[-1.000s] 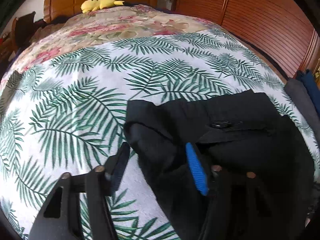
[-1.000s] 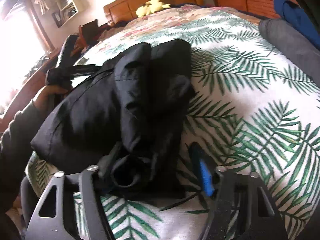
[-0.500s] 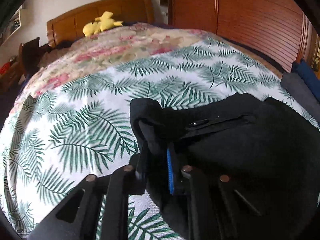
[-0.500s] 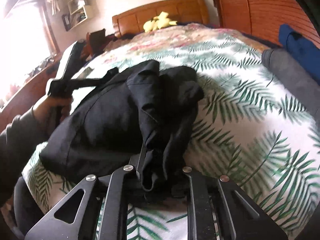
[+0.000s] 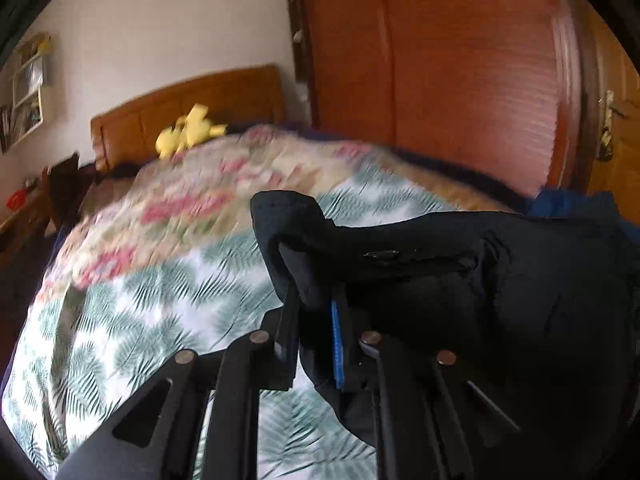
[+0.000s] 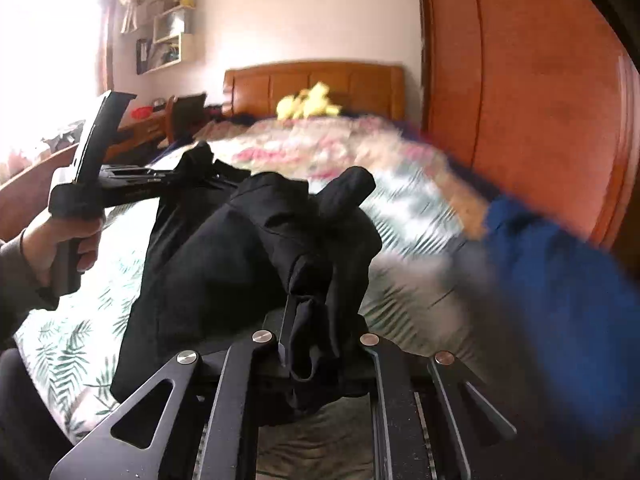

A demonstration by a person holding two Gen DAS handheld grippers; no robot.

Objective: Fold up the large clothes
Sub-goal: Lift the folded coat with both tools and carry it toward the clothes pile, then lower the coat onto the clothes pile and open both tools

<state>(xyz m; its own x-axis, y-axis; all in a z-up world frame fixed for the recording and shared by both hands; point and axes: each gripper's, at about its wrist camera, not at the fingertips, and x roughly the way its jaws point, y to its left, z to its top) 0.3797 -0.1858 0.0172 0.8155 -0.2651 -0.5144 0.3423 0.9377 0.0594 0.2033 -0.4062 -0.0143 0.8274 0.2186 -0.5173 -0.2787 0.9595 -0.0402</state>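
Note:
A black garment [image 5: 460, 280] with a button on its waistband hangs lifted above the bed. My left gripper [image 5: 314, 320] is shut on a bunched corner of it. In the right wrist view the same black garment [image 6: 240, 256] hangs folded between the two tools. My right gripper [image 6: 312, 332] is shut on its other bunched end. The left tool [image 6: 120, 188], held in a hand, shows at the left of that view, gripping the far end.
The bed has a palm-leaf sheet [image 5: 140, 320] and a floral quilt [image 5: 208, 196]. A yellow plush toy [image 5: 188, 130] lies by the wooden headboard. A wooden wardrobe [image 5: 460, 80] stands on the right. Blue and grey folded clothes [image 6: 560, 272] lie at the bed's right edge.
Both grippers closed on the ends of the black garment and lifted it off the bed. Both views tilted upward, and the scene is motion-blurred.

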